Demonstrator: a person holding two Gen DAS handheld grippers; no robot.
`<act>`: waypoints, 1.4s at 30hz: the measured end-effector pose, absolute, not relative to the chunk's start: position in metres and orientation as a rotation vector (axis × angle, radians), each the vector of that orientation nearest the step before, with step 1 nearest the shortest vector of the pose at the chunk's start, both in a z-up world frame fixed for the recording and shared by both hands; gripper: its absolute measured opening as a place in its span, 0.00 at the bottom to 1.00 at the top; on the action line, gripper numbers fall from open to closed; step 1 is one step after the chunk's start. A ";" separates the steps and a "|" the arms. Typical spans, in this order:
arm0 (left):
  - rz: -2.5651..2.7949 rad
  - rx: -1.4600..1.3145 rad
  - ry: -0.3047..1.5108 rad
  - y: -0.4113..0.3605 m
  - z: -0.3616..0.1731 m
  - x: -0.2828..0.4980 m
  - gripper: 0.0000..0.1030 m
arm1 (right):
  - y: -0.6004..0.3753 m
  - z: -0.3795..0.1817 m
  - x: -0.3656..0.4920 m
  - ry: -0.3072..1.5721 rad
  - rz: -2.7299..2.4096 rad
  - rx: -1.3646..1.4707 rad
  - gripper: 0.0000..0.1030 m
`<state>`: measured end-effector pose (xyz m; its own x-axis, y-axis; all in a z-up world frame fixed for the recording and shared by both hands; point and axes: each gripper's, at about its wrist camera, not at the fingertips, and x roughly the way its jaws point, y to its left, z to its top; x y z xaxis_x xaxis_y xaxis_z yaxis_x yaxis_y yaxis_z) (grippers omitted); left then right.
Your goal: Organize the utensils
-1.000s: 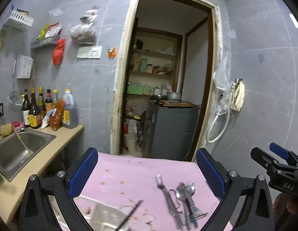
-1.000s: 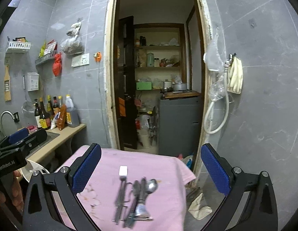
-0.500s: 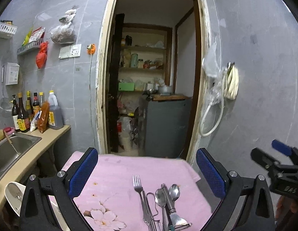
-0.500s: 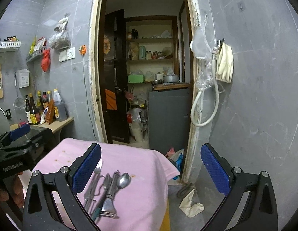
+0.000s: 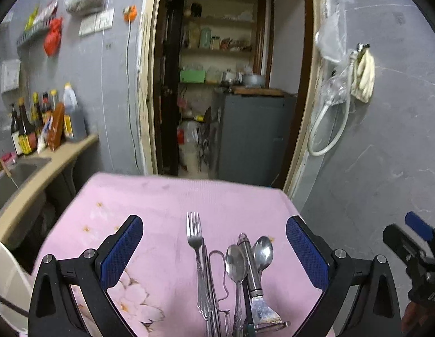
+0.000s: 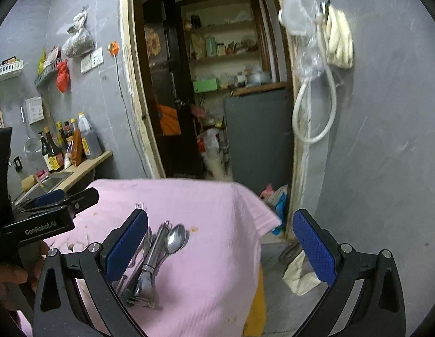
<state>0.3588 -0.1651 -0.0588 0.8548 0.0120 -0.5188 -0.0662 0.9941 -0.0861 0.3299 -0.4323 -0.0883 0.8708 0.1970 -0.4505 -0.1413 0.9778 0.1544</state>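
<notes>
A bundle of metal utensils lies on a pink cloth (image 5: pixel 161 205) covering a table. In the left wrist view a fork (image 5: pixel 195 241) points away, with two spoons (image 5: pixel 236 261) and a peeler (image 5: pixel 252 269) to its right. My left gripper (image 5: pixel 214 255) is open and hovers over them, empty. The right wrist view shows the same bundle, its spoon (image 6: pixel 175 237) and peeler (image 6: pixel 151 258) partly behind the left finger. My right gripper (image 6: pixel 220 248) is open over the cloth's right edge, holding nothing.
A counter with a sink (image 5: pixel 18 168) and several bottles (image 5: pixel 34 123) runs along the left wall. A doorway (image 5: pixel 226 84) behind the table opens on shelves and a grey cabinet (image 5: pixel 251 134). A white container's rim (image 5: pixel 4 280) shows at the lower left. A rag (image 6: pixel 299 275) lies on the floor.
Both grippers have swung right and forward toward the table. The utensil bundle now lies between the left gripper's fingers and has slid leftward in the right wrist view.
</notes>
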 end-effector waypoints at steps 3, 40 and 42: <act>0.047 -0.119 0.579 -0.161 -0.075 0.370 0.98 | -0.429 -0.108 0.341 0.516 0.206 0.133 0.92; -0.037 -0.339 0.817 -0.096 -0.174 0.498 0.30 | -0.368 -0.228 0.461 0.898 0.568 0.226 0.28; -0.050 -0.369 0.816 -0.093 -0.175 0.500 0.27 | -0.366 -0.230 0.465 0.911 0.585 0.237 0.22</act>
